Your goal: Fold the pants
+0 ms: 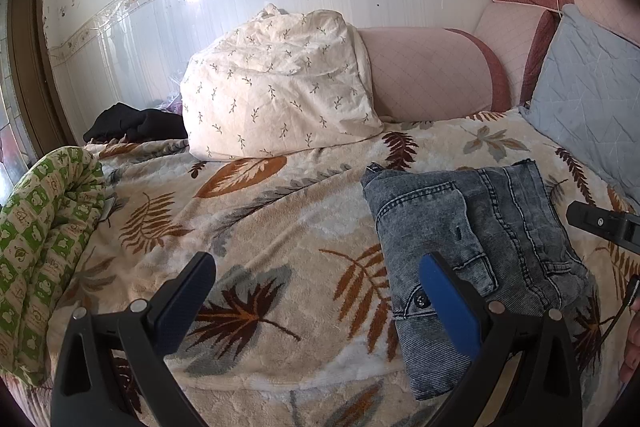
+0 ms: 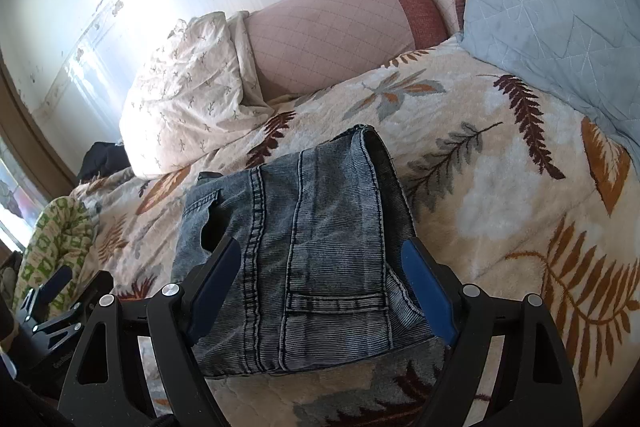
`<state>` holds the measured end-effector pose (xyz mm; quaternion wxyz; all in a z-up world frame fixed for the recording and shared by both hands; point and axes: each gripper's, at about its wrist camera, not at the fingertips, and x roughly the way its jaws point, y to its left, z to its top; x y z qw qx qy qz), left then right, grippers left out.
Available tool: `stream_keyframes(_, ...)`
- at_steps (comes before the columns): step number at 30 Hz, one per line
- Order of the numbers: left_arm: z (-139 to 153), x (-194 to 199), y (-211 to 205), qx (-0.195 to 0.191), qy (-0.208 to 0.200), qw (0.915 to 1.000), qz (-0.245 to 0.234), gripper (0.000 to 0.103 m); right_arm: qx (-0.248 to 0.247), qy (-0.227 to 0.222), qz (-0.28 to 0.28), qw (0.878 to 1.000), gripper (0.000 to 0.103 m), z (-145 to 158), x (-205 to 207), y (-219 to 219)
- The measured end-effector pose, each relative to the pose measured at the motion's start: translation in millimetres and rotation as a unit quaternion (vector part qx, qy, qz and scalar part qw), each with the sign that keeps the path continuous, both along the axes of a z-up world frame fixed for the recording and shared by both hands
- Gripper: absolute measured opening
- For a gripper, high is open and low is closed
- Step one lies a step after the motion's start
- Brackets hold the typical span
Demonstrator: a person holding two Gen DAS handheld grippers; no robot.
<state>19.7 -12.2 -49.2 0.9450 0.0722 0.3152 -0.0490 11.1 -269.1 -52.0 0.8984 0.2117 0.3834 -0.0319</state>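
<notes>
The pants (image 2: 312, 239) lie on the bed (image 2: 500, 187), already doubled into a compact, thick denim bundle with the waistband button and a pocket showing on the near side. They sit toward the right of the leaf-patterned blanket, well short of the cream pillow (image 1: 276, 87) and the pink bolster (image 1: 428, 75) against the far wall, and near the grey-blue cushion (image 1: 592, 95) on the right.

The right tongs (image 2: 324, 287) hang spread wide over the near end of the bundle, one pad on each side of it, gripping nothing. The left tongs (image 1: 316, 291) are equally wide and empty, off to the left of the denim over bare blanket, with only the right pad overlapping the bundle's edge.

To my eye the folding itself looks done or nearly so; this reads as the let-go or final tidy. Any next move would call for little: perhaps pressing the top layer flat or squaring the loose far corner, then drawing both tongs clear without snagging the cloth.
</notes>
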Motion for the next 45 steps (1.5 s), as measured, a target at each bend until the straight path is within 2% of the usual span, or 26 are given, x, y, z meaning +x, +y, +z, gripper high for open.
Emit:
stream_keyframes(23, 1.8, 0.2, -0.7, 0.000, 0.000, 1.0000, 0.001, 0.103, 0.001, 0.000, 0.001, 1.000, 0.083, 2.2, -1.1, 1.4)
stream_keyframes(29, -7.5, 3.2, -1.6, -0.008, 0.011, 0.9998, -0.014, 0.103, 0.003, -0.002, -0.006, 1.000, 0.083, 3.9, -0.5, -2.8)
stream_keyframes(35, -25.4, 13.7, -6.3, -0.021, 0.047, 0.9977, -0.045, 0.103, 0.002, 0.002, -0.015, 1.000, 0.083, 2.6, 0.3, -6.4)
stream_keyframes(41, -36.6, 28.8, -14.0, -0.056, 0.096, 0.9906, -0.081, 0.103, -0.003, 0.013, -0.016, 1.000, 0.083, -1.9, 6.5, -11.4)
stream_keyframes(45, -46.6, 45.9, -22.2, -0.072, 0.131, 0.9834, -0.104, 0.103, -0.013, 0.037, -0.003, 0.999, 0.084, -8.9, 22.9, -23.1)
